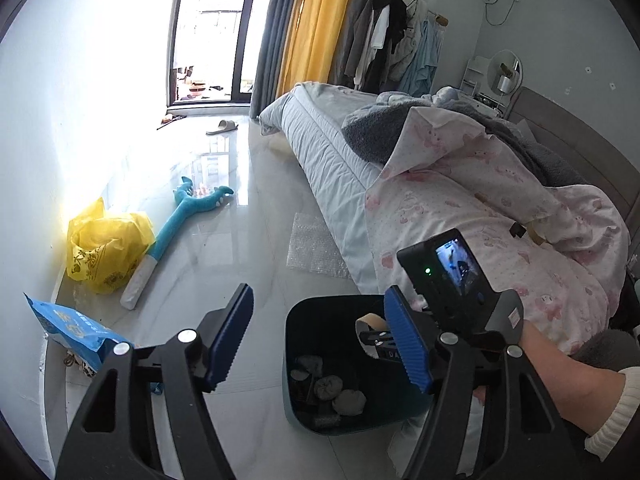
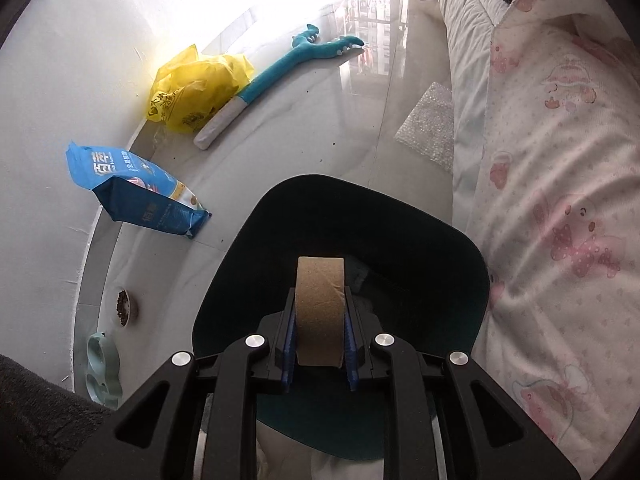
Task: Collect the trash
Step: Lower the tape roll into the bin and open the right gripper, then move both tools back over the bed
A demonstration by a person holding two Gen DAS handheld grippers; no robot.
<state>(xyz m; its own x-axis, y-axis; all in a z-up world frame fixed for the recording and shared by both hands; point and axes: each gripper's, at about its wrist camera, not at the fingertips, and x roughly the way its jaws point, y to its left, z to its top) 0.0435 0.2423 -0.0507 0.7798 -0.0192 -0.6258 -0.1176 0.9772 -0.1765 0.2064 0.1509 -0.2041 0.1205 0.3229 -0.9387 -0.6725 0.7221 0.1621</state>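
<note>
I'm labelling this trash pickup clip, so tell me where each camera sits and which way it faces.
Left wrist: on the open left hand-held gripper, looking down and across the floor to the bin and bed; the right hand shows.
Right wrist: on the right hand-held gripper, looking steeply down into the bin, shut on a cardboard roll.
Shared: bin, yellow bag, blue pouch.

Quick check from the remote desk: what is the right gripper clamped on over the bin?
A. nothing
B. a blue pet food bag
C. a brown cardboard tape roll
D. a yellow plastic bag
C: in the right wrist view the right gripper pinches the brown cardboard roll directly above the dark bin.
</note>
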